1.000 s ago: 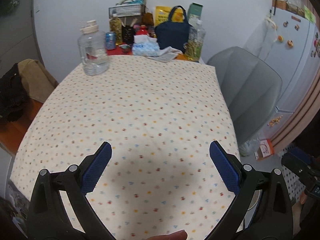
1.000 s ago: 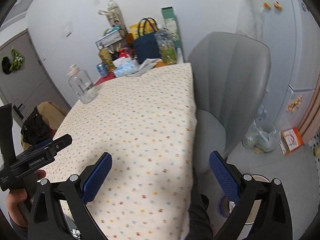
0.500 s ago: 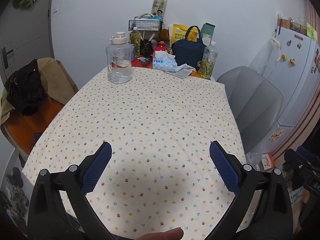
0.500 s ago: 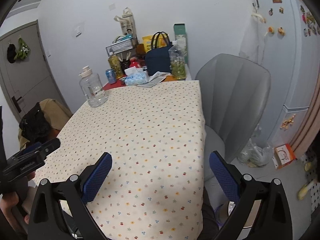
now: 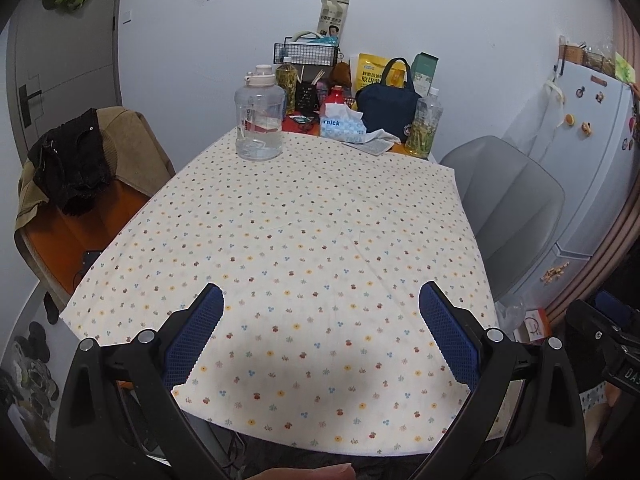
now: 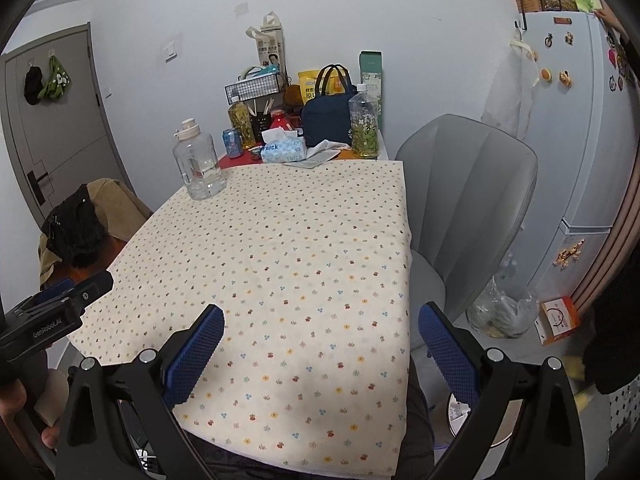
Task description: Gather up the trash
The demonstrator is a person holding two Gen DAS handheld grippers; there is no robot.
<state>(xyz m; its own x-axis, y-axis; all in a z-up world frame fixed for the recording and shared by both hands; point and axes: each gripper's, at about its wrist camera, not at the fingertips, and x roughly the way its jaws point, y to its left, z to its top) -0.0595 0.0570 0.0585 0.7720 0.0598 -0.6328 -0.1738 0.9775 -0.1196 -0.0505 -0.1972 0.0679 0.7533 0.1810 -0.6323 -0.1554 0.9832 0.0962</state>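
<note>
Flowered tablecloth [image 5: 304,216] beside grey chair [image 6: 472,184]

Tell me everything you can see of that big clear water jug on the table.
The water jug is a large clear plastic bottle with squared shoulders, a moulded side handle and a whitish cap with a flip spout. It stands upright at the far left of the floral tablecloth, with only a shallow layer of water in the bottom. A red-and-white label shows on its side. Nothing touches it except the cloth beneath; a green tea bottle stands behind it.
</note>
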